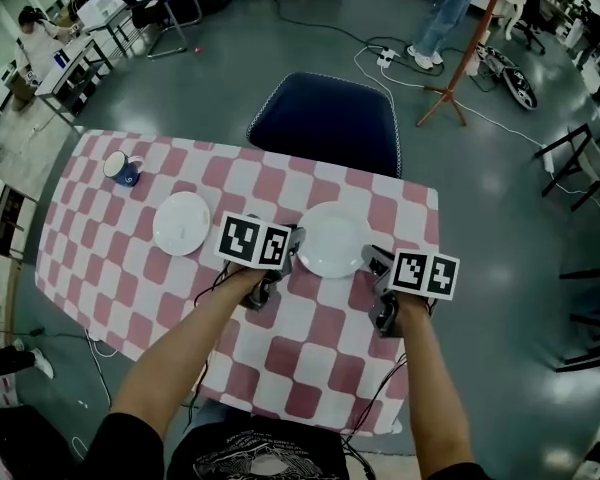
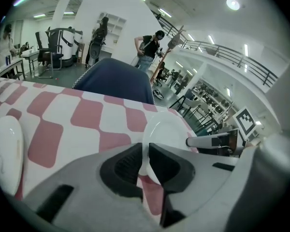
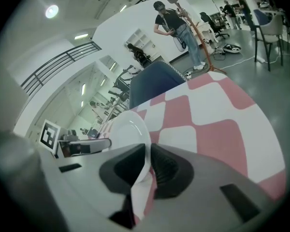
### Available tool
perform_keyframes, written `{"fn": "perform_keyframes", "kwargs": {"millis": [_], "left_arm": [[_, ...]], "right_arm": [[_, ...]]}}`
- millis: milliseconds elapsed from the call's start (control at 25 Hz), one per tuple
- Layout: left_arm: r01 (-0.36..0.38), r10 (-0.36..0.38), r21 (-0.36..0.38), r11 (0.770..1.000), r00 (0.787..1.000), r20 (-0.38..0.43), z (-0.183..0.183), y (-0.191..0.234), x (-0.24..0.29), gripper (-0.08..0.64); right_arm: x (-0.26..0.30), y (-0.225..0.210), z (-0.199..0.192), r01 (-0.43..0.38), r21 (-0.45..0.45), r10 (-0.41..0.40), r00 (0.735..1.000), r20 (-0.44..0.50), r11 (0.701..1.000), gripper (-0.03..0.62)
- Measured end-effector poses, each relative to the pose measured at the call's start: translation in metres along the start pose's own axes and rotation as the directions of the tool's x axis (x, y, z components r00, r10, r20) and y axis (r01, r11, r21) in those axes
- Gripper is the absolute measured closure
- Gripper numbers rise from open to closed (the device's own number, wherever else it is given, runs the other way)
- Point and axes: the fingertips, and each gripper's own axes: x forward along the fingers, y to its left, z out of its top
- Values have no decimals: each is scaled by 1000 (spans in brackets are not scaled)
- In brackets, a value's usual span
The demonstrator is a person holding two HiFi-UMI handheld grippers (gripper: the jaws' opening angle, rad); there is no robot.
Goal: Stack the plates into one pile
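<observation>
The large round white ceramic plate (image 1: 332,238) is at the middle of the pink-checked desk (image 1: 110,278). My left tongs (image 2: 145,162) and right tongs (image 3: 148,164) pinch its opposite rims. I judge that uneven lifting could slip a thin rim free, dropping it short of the smaller white plate (image 1: 183,223).

Checkered-cloth table (image 1: 310,358): blue mug (image 1: 124,169), white plate (image 1: 182,224) resting.

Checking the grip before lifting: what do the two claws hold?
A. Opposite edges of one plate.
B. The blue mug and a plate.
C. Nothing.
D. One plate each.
A: the left claw and the right claw each pinch the rim of the same plate; the other plate lies free.
</observation>
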Motion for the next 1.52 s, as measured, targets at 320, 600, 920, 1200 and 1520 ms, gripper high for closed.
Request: {"fn": "perform_keyframes", "kwargs": {"millis": [320,600,920,1200,1520], "left_arm": [[-61,63,-33,998,996,70,4,34,-50,511],[-111,118,-67,991,987,112,2,69,-89,511],[-135,148,-100,986,979,138,-8,115,-128,511],[-131,146,-111,985,979,145,-15,154,-158,511],[-129,148,-125,984,978,149,-24,208,-192,511]], "right_arm": [[23,54,2,-77,-60,76,997,-10,995,549],[49,99,-3,-129,-101,125,991,-40,987,549],[82,146,-20,-154,-124,147,987,-64,980,551],[108,186,-37,-155,-126,147,987,-73,980,551],[148,233,-56,-146,-129,135,987,-88,981,551]]}}
